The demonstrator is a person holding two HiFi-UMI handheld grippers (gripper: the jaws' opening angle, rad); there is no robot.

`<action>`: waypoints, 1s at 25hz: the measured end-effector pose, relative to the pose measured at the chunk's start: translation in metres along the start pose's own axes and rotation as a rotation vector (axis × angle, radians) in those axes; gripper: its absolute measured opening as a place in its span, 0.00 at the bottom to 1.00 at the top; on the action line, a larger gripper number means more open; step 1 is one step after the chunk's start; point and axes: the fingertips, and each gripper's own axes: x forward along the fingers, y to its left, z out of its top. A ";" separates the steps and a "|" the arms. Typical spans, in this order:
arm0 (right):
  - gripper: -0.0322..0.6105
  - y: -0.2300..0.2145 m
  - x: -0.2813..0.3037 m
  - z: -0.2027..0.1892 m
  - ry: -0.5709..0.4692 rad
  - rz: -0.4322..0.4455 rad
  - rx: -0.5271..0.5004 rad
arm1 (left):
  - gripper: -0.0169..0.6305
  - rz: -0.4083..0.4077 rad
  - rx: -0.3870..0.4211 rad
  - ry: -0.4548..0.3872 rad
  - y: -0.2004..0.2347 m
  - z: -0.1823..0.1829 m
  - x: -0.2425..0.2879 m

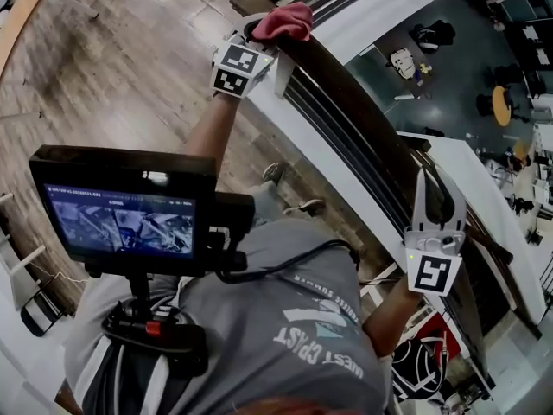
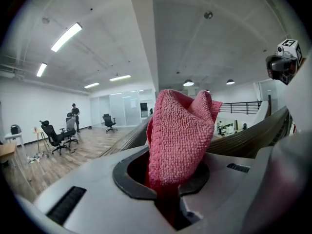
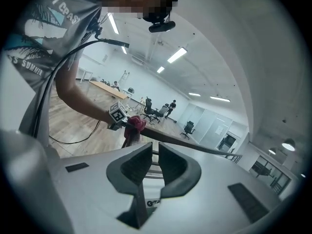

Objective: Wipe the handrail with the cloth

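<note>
In the head view a pinkish-red cloth (image 1: 285, 22) lies bunched on top of the dark wooden handrail (image 1: 363, 119), which runs diagonally from upper middle to lower right. My left gripper (image 1: 263, 37) is shut on that cloth at the rail's far end. The left gripper view shows the cloth (image 2: 180, 140) standing up out of the closed jaws, with the handrail (image 2: 253, 130) behind it. My right gripper (image 1: 435, 199) sits farther down the rail, by its side, jaws shut and holding nothing. In the right gripper view the handrail (image 3: 195, 147) leads away to the cloth (image 3: 135, 123).
A monitor (image 1: 121, 210) on a chest rig fills the lower left. A white ledge (image 1: 484, 197) runs beyond the rail, with a lower floor (image 1: 432, 35) of chairs and desks past it. Wood flooring (image 1: 112, 76) lies to the left. Office chairs (image 2: 53, 135) and a standing person (image 2: 74, 116) are far off.
</note>
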 end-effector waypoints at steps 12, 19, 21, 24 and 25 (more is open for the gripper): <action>0.11 -0.003 0.007 0.000 -0.019 0.029 -0.001 | 0.11 -0.088 0.051 -0.032 -0.053 0.010 0.005; 0.11 -0.008 -0.004 -0.024 0.005 0.000 0.037 | 0.11 -0.016 0.008 -0.006 -0.015 0.001 0.000; 0.11 -0.009 -0.006 -0.032 0.009 -0.009 0.055 | 0.11 -0.074 0.033 -0.021 -0.051 0.007 0.006; 0.11 -0.011 -0.006 -0.040 0.008 -0.014 0.071 | 0.11 -0.172 0.134 -0.036 -0.121 0.017 0.010; 0.11 -0.013 -0.007 -0.041 0.007 -0.014 0.072 | 0.11 -0.197 0.149 -0.042 -0.140 0.020 0.009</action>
